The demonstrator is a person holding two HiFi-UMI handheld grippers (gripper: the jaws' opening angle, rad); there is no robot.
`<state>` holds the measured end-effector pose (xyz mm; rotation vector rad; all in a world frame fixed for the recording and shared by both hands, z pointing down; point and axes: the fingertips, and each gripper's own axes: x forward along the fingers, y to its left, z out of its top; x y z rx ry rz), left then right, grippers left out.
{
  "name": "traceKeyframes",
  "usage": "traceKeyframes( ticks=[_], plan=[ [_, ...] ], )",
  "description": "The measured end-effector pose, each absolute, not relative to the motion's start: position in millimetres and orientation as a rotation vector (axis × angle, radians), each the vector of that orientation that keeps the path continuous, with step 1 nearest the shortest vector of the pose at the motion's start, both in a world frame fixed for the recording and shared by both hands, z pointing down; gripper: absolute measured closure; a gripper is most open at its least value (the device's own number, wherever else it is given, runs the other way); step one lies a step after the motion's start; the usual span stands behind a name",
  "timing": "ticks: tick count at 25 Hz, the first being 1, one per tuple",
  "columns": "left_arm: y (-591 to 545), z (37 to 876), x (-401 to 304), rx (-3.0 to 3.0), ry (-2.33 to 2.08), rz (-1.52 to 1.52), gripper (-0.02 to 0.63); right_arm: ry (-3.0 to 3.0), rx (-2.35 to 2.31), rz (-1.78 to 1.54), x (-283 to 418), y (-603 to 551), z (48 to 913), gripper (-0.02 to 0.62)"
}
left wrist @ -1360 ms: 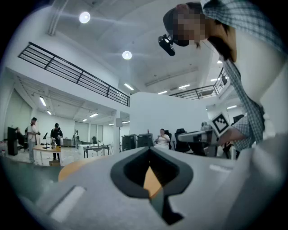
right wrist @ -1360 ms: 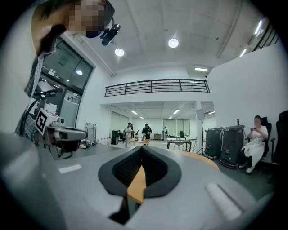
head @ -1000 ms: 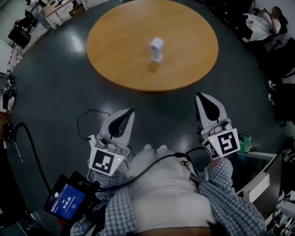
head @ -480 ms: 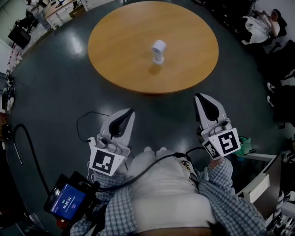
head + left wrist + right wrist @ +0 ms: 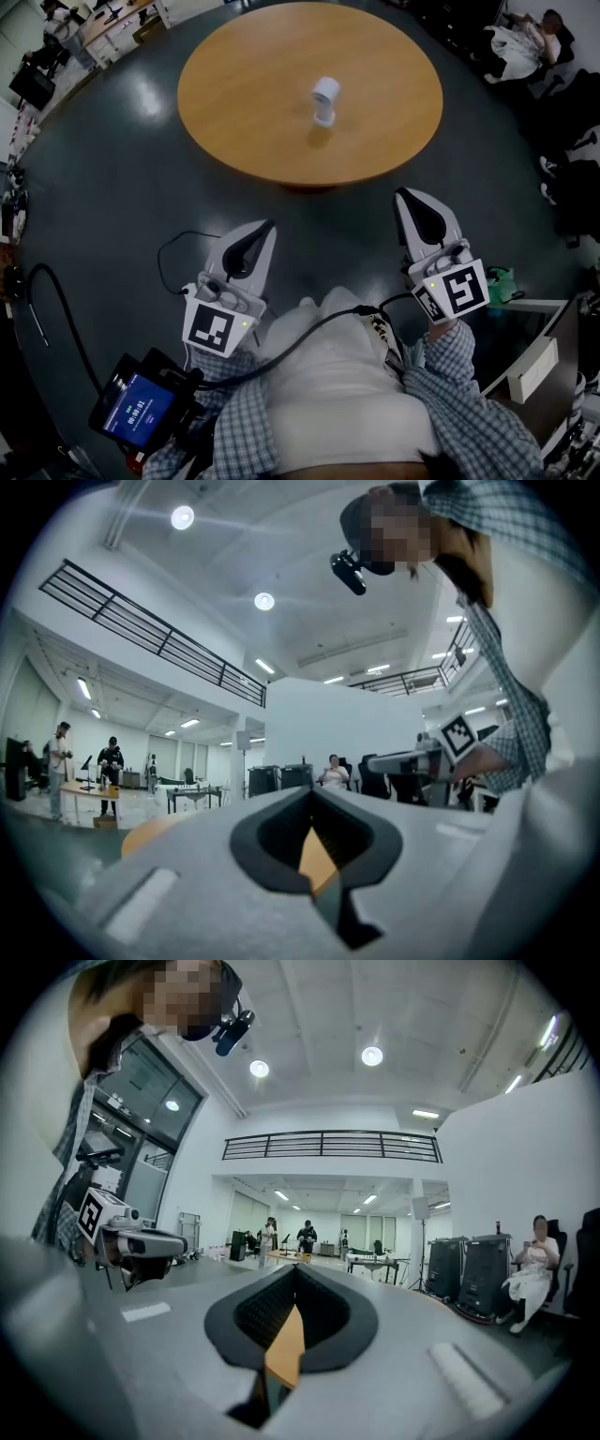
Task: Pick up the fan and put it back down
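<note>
A small white fan (image 5: pixel 324 100) stands upright near the middle of a round wooden table (image 5: pixel 244 112), seen in the head view. Both grippers hover over the dark floor, short of the table's near edge and well apart from the fan. My left gripper (image 5: pixel 268 226) is shut with nothing in it, and so is my right gripper (image 5: pixel 402 194). In the left gripper view the jaws (image 5: pixel 312 791) meet, and only an orange sliver of table shows through the pad cut-out. The right gripper view shows its jaws (image 5: pixel 295 1270) likewise closed and empty. Neither gripper view shows the fan.
A device with a blue screen (image 5: pixel 139 410) hangs at the person's waist, and a thin cable (image 5: pixel 178 246) lies on the floor to the left. A seated person (image 5: pixel 525 37) and dark cases are at the far right. A green object (image 5: pixel 498 285) lies beside a white cabinet.
The head view has shifted slightly, so the table and fan sit a little more to the right in the picture. Both grippers keep their places in the picture and stay shut.
</note>
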<state>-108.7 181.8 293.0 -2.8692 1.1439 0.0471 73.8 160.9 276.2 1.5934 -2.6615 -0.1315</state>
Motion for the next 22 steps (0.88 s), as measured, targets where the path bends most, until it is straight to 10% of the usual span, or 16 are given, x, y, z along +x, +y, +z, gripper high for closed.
traceKeyframes(
  ticks=[22],
  plan=[
    [103.6, 307.8, -77.4, -2.842, 1.25, -0.008, 0.606, -2.721, 1.5, -0.103, 104.4, 67.5, 290.7, 0.592]
  ],
)
